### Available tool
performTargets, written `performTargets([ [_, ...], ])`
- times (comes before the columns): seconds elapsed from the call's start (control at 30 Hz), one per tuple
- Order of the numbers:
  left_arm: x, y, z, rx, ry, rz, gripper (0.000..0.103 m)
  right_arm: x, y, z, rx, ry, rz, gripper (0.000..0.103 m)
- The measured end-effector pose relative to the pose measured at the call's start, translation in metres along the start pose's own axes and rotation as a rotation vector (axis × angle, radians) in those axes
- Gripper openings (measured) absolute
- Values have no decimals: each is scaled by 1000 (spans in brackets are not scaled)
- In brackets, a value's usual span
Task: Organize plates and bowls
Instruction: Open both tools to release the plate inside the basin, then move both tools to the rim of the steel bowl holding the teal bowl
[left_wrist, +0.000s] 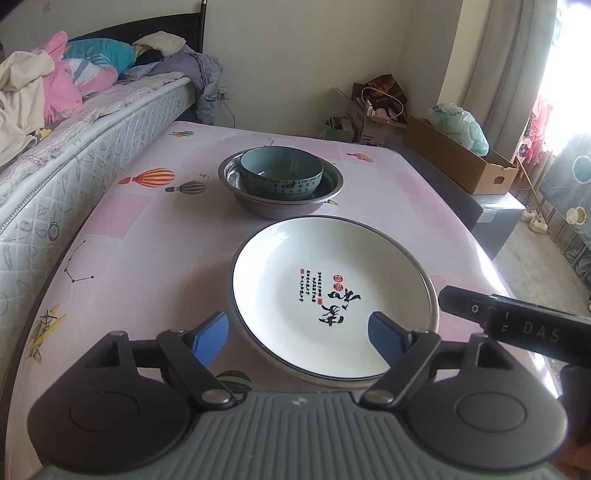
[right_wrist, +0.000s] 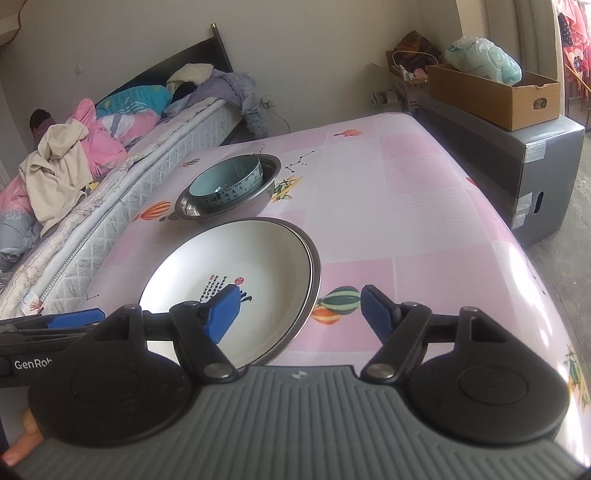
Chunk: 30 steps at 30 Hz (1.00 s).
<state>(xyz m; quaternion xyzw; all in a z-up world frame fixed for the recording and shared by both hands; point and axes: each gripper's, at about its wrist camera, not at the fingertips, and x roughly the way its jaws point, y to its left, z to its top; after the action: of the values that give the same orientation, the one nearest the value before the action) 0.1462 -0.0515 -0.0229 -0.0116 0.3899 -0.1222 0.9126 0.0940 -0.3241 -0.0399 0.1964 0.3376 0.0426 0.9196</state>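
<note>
A white plate (left_wrist: 332, 291) with black calligraphy lies on a metal plate on the pink tablecloth; it also shows in the right wrist view (right_wrist: 236, 273). Behind it a teal bowl (left_wrist: 281, 173) sits inside a steel basin (left_wrist: 332, 184), both also in the right wrist view, bowl (right_wrist: 225, 181), basin (right_wrist: 269, 173). My left gripper (left_wrist: 298, 338) is open, its blue fingers either side of the plate's near left edge. My right gripper (right_wrist: 295, 314) is open over the plate's right rim, holding nothing.
The table (left_wrist: 147, 229) stands against a bed (left_wrist: 74, 122) with heaped bedding on the left. A grey cabinet (right_wrist: 517, 147) with a cardboard box (right_wrist: 495, 92) stands to the right. Boxes and bags fill the far corner.
</note>
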Motion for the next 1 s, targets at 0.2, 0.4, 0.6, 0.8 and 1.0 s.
performTargets([
  [0.2, -9, 5, -6, -26, 13, 16, 87, -19, 2, -5, 6, -8, 5, 75],
  [0.4, -18, 16, -1, -24, -4, 41, 89, -26, 6, -2, 3, 0, 25, 76],
  [0.6, -24, 42, 14, -66, -49, 90, 89, -32, 20, 18, -27, -20, 49, 76],
  [0.8, -14, 60, 37, -90, -67, 114, 89, -23, 22, 43, -19, -21, 100, 76],
  [1.0, 8, 73, 63, -127, -91, 141, 89, 7, 17, 73, -17, -16, 119, 76],
])
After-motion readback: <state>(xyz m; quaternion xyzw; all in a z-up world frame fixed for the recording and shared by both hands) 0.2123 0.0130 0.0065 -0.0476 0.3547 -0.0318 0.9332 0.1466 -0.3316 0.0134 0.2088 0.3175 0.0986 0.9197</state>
